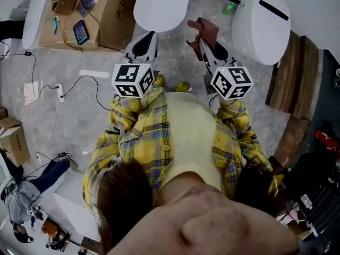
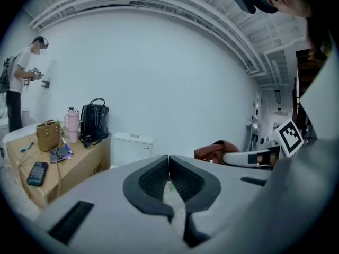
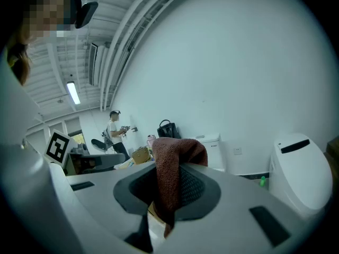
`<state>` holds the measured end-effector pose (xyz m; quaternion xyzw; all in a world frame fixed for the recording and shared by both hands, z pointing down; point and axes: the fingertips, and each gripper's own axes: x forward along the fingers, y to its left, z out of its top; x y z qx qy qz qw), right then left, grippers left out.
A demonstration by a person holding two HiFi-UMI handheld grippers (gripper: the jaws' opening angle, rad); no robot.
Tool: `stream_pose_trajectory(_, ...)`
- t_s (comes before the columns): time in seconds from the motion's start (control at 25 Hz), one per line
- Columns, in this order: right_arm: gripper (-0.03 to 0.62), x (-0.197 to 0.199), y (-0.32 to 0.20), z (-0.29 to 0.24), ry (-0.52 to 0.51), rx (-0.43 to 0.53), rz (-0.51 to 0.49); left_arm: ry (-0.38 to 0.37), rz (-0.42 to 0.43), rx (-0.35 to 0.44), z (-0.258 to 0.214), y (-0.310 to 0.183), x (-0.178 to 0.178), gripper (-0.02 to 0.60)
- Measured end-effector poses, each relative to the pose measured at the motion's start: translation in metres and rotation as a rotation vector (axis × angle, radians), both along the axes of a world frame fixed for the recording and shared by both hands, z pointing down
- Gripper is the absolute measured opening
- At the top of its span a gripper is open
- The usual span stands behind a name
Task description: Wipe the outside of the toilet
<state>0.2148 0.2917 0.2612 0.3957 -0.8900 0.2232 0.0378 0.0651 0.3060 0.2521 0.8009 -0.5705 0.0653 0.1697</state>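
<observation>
Cloth (image 3: 170, 168), rust-brown, pinched between the jaws of right gripper (image 1: 209, 49), bunched above the tips and trailing down between the pads. Left gripper (image 2: 169, 165) clenched on nothing, pads pressed flat together. Both held side by side, a little apart, over grey stone floor (image 1: 90, 116), pointing forward.

Toilet (image 1: 260, 25) ahead and to the right: smooth white shell, black slot on top, rounded near edge just beyond the right gripper, apart from the cloth. Second toilet (image 1: 162, 4) straight ahead, curved front rim close past the left gripper's tips. Narrow strip of bare floor between the two toilets, with small green bottle (image 1: 228, 7) at its far end.

Cardboard box (image 1: 114, 15) hard against the left of the second toilet, loaded with phone (image 1: 81, 32) and bags, near corner not far from the left gripper. Wooden planks (image 1: 292, 73) leaning along the toilet's right flank, closing that side.

Widest open floor off to the left, crossed by thin cables (image 1: 95, 81) and power strip (image 1: 60, 92).
</observation>
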Motion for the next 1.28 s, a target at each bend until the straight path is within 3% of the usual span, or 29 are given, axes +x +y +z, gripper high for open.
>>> stream_pose_trajectory(0.32,0.083,0.014,-0.021,0.014,-0.016,-0.021,-0.006,0.008,-0.005,-0.009,0.006,-0.016,0.012,0.009)
stream_pose_trajectory(0.76,0.083,-0.032,-0.066,0.015,0.012,-0.016,-0.038,0.039,-0.006,0.011,0.009,-0.07,-0.029,0.01)
stream_pose_trajectory(0.96,0.083,-0.066,-0.108,0.018,0.026,-0.031,0.01,0.056,0.027,0.011,0.009,-0.114,-0.068,0.009)
stream_pose_trajectory(1.28,0.083,-0.156,-0.182,0.025,0.04,-0.059,0.04,0.068,0.084,-0.02,0.015,-0.187,-0.149,0.009)
